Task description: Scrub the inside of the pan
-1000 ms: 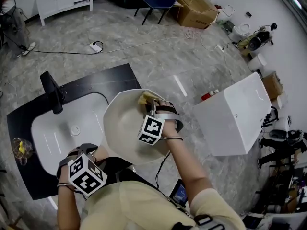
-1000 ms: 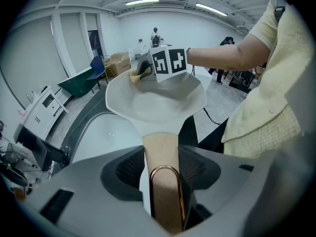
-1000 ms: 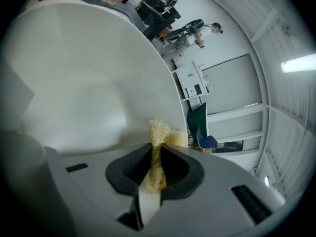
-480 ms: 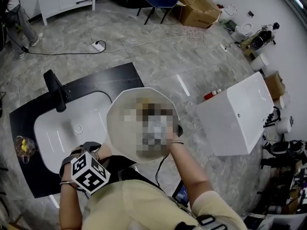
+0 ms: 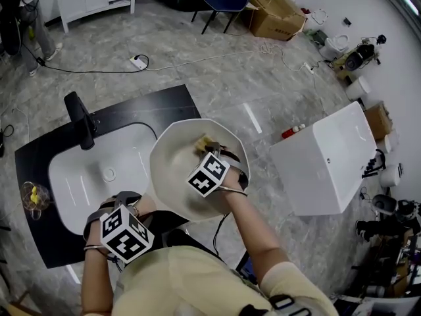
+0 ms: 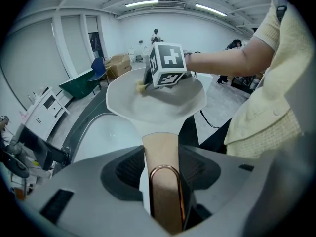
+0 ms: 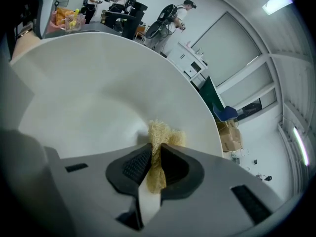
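The cream-white pan (image 5: 172, 176) is held tilted over the counter's edge beside the sink. My left gripper (image 6: 161, 168) is shut on the pan's tan handle (image 6: 162, 154), which ends in a copper loop. In the head view the left gripper (image 5: 129, 224) sits at the pan's near side. My right gripper (image 7: 155, 163) is shut on a yellow scrubber (image 7: 161, 135) and presses it against the pan's inner wall (image 7: 94, 98). From above, the right gripper (image 5: 210, 155) reaches into the pan and the scrubber (image 5: 202, 143) lies near the far rim.
A white sink basin (image 5: 92, 176) with a black faucet (image 5: 81, 120) sits in the black countertop (image 5: 151, 107) to the left. A glass with yellow contents (image 5: 33, 196) stands at the counter's left end. A white cabinet (image 5: 325, 160) stands to the right. People stand far back.
The right gripper has turned a little and the scrubber has slid slightly inward from the pan's far rim. The left gripper keeps its hold on the handle.
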The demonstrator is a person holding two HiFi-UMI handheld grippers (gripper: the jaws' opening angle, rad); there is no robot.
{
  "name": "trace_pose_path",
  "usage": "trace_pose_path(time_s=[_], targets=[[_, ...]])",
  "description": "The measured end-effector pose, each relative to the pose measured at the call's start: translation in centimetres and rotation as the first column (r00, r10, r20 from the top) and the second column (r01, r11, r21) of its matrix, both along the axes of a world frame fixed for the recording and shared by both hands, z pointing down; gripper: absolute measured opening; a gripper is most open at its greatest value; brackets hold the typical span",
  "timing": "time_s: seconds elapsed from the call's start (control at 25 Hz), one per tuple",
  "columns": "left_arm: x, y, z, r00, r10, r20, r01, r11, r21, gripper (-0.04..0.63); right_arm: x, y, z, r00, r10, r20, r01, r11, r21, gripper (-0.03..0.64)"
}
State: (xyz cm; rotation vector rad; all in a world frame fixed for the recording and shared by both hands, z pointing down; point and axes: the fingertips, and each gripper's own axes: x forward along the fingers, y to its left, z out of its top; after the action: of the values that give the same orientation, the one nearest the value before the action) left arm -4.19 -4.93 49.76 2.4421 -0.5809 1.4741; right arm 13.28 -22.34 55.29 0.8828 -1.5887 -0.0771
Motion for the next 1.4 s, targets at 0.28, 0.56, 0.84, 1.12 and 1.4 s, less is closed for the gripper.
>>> trace_pose_path(time_s=[0.28,0.56,0.84,1.12,1.4], targets=[[-0.1,-0.1,0.2,1.000,0.001,-0.007,-0.001,1.000,0.009,0.215,-2.1,-0.4,0.8,1.000,-0.018,0.024,0.019,1.000,-0.013,0.064],[-0.1,0.0,0.3,1.000,0.001,-0.007,-0.001,1.000,0.006,0.215,-5.5,0.3,1.1,0.990,-0.113,0.081,0.115,0.993,-0.022,0.064],[-0.3,-0.1,0.3,1.000,-0.002,-0.004,0.002,1.000,0.005,0.215,-8.8,2.2,1.0,0.963,-0.225,0.147,0.235,0.970,-0.057,0.064],[-0.1,-0.1,0.2,1.000,-0.005,-0.012,0.005,1.000,0.003,0.215,-10.6,4.7,0.7,0.928,-0.309,0.210,0.335,0.936,-0.105,0.064],[-0.1,-0.1,0.2,1.000,-0.014,-0.023,0.014,1.000,0.006,0.213,-11.7,7.7,0.7,0.893,-0.370,0.257,0.418,0.893,-0.166,0.064]])
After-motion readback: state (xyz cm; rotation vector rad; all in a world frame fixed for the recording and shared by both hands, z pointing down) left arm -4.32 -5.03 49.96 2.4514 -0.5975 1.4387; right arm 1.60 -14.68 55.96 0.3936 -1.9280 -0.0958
